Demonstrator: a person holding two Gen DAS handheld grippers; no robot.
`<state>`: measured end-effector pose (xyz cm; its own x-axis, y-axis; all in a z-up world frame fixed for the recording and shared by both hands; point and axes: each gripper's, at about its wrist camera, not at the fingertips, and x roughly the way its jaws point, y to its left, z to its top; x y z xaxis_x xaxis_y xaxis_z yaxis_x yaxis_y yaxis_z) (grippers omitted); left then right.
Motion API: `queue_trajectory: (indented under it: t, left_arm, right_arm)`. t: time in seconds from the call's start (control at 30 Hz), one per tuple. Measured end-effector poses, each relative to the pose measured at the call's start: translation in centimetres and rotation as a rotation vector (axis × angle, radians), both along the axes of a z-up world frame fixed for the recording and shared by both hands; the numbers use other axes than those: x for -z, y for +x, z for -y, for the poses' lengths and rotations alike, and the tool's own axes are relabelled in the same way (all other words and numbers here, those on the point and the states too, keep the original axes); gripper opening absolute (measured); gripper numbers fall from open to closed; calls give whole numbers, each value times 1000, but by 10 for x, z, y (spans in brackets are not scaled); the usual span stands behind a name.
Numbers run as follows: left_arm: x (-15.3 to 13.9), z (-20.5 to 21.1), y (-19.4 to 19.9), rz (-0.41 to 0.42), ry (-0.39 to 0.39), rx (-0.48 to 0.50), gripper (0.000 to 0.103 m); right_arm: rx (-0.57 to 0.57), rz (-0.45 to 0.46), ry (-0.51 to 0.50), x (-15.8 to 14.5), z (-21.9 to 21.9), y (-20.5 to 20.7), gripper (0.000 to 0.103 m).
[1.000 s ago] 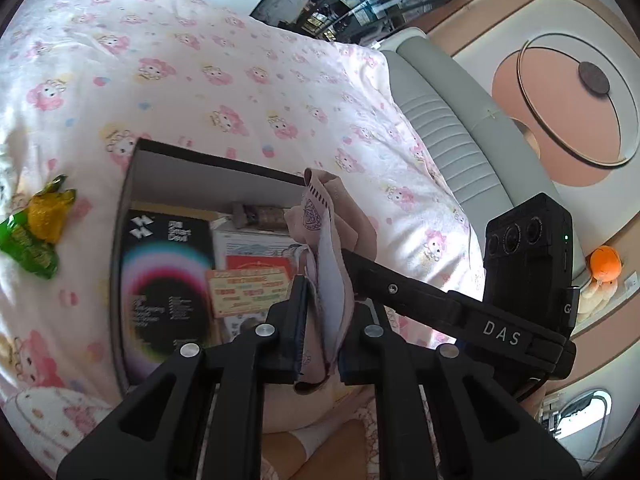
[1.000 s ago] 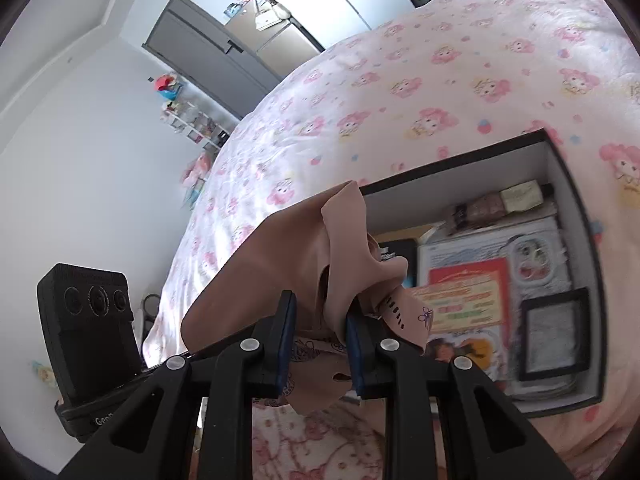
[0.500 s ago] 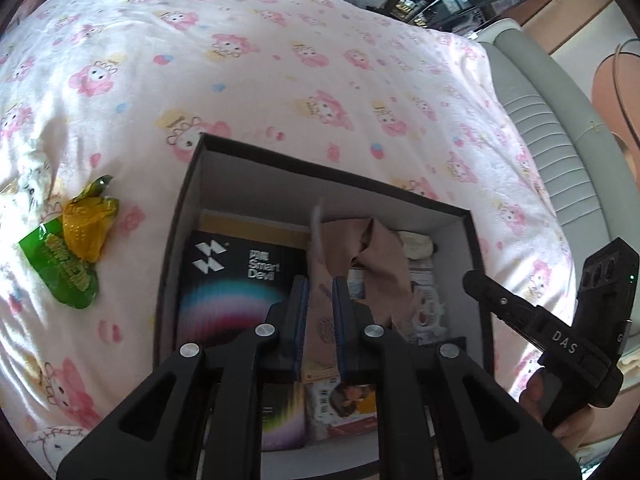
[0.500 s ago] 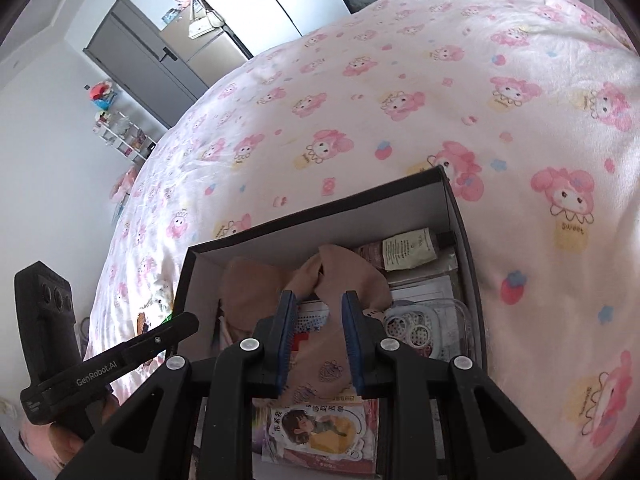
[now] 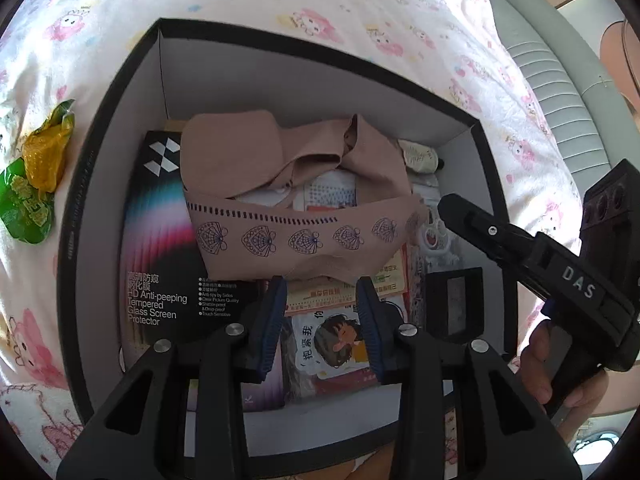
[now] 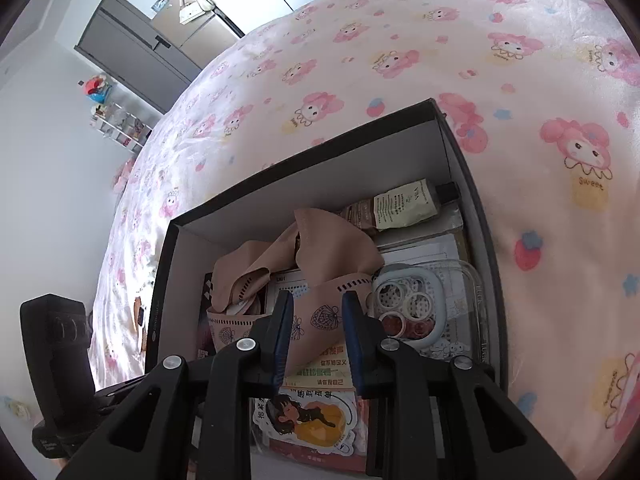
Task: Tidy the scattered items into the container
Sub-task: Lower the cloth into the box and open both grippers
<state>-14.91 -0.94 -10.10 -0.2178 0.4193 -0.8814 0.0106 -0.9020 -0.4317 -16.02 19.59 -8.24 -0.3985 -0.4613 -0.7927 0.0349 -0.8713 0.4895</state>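
- Jaws of the left gripper (image 5: 322, 308) are spreading apart just above the box's contents; the edge of the pink-brown garment (image 5: 296, 200) is lying just beyond the pads, no longer pinched.
- Jaws of the right gripper (image 6: 316, 326) are standing narrowly apart with the garment's printed hem between them; they appear to be pinching it, though the exact contact is hard to make out.
- The garment is lying crumpled inside the black box (image 5: 120, 92), draped over the flat things already stored there.
- Beneath and beside it a screen protector package (image 5: 160, 248), a cartoon sticker sheet (image 6: 308, 416), a clear phone case (image 6: 424, 300) and a small tube (image 6: 404, 204) are resting in the box, so most of the tidying is looking done.
- Outside the box, on the bed (image 6: 440, 40), a green and yellow snack packet (image 5: 32, 184) is lying just beside the box's left wall, waiting to be collected.
- By my judgement, the garment step is nearly finishing: the right gripper is needing to let go, and the snack packet is remaining as the visible item left.
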Motion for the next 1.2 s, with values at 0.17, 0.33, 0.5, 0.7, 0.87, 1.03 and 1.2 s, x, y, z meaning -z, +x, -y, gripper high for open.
queue_trajectory:
  t: [0.17, 0.33, 0.5, 0.7, 0.87, 1.03, 1.2]
  left_arm:
    - [9, 4, -28, 8, -65, -21, 36]
    - [-4, 26, -58, -24, -104, -106, 36]
    - [-4, 28, -30, 0, 7, -16, 41]
    - [2, 28, -9, 4, -28, 54, 41]
    - [0, 40, -34, 6, -50, 14, 40]
    - [-33, 58, -34, -71, 35, -16, 42]
    - [-25, 42, -23, -33, -9, 66, 43]
  right_arm:
    - [-17, 8, 5, 4, 8, 2, 22]
    - [-18, 29, 31, 13, 11, 5, 22]
    - [-46, 38, 46, 15, 20, 10, 22]
    - [-140, 13, 80, 11, 47, 17, 22]
    - [-176, 43, 67, 21, 60, 19, 22]
    - [-171, 90, 65, 36, 60, 21, 22]
    - [-144, 127, 27, 30, 60, 20, 24]
